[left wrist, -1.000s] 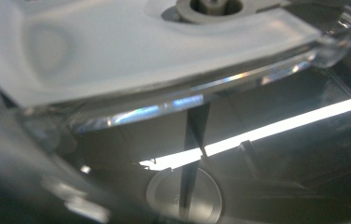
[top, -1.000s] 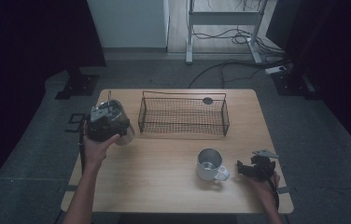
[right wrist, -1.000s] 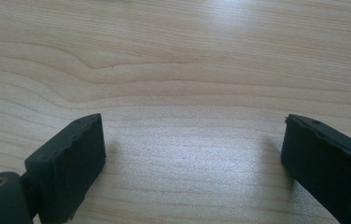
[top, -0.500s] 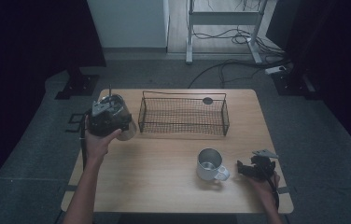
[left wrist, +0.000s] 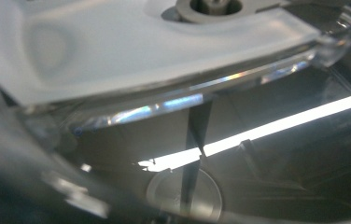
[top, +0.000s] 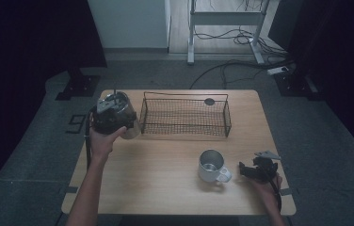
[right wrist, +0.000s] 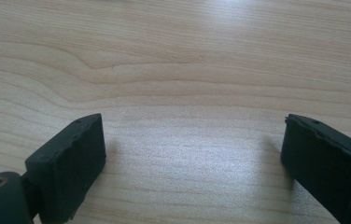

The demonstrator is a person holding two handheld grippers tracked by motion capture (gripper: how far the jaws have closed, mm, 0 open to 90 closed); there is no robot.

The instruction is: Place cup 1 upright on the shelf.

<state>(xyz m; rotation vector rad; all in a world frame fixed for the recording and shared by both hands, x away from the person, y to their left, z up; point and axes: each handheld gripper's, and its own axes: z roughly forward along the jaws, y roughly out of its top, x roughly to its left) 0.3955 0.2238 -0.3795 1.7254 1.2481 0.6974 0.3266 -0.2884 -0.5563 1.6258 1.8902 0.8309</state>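
Observation:
My left gripper (top: 124, 125) is held up over the table's left side, just left of the black wire basket (top: 184, 133). It is shut on a clear container (top: 132, 131). In the left gripper view that clear container (left wrist: 164, 70) sits right against the lens, with a whitish part at the top, and it hides the jaws. A metal mug (top: 211, 165) stands on the table at the front right, its handle pointing right. Just right of the handle, my right gripper (top: 243, 170) rests low. In its own view my right gripper (right wrist: 192, 154) stands open over bare wood.
The wooden table (top: 156, 183) has the wire basket across its back middle. A small dark round disc (top: 209, 101) lies behind the basket. Dark floor, cables and stands surround the table.
My left gripper has shifted slightly to the right and away from me with the clear container. The right gripper and the mug have stayed put.

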